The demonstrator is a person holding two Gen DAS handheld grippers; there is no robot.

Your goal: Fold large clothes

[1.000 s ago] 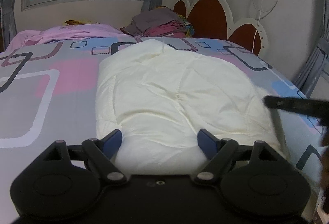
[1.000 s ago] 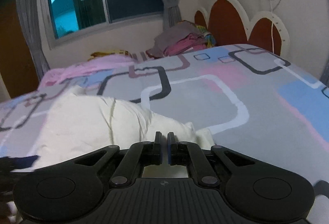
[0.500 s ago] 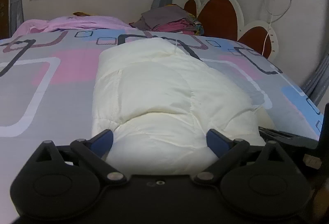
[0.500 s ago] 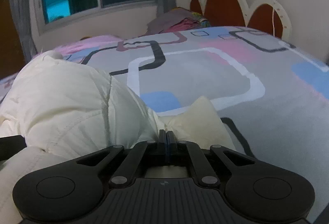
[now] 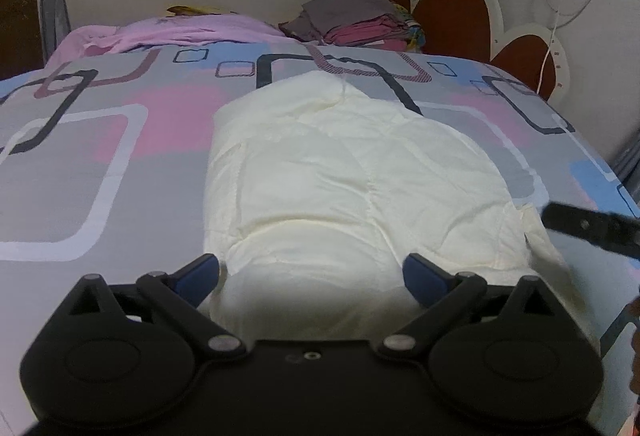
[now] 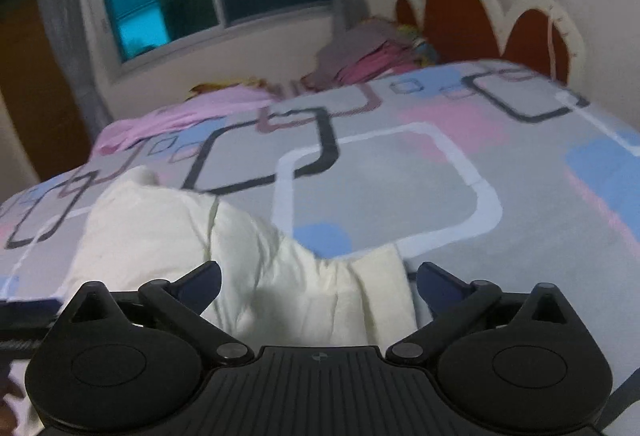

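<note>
Left wrist view shows a cream quilted garment (image 5: 340, 187), puffy like a padded jacket, lying lengthwise down the middle of the bed (image 5: 100, 163), already folded into a long bundle whose near end bulges between the fingers of the left gripper (image 5: 311, 272). That gripper stands wide, its blue pads on either side of the bundle without pressing it. At the right edge of this view a dark finger of the right gripper (image 5: 592, 226) reaches in beside the garment's right flank.

From the right wrist view, which is blurred, the right gripper (image 6: 318, 278) has just sprung wide from fully shut; a loose corner of the garment (image 6: 376, 288) lies between its jaws, no longer pinched. A stack of folded clothes (image 5: 360, 21) and a pink cloth (image 5: 180, 31) sit at the far end of the bed, well apart from the work.

The step in hand looks like the release after a fold has been laid down. The next move probably calls for both grippers to pinch the near end firmly, since the padding is thick and springy, and carry it toward the far end to halve the bundle.
</note>
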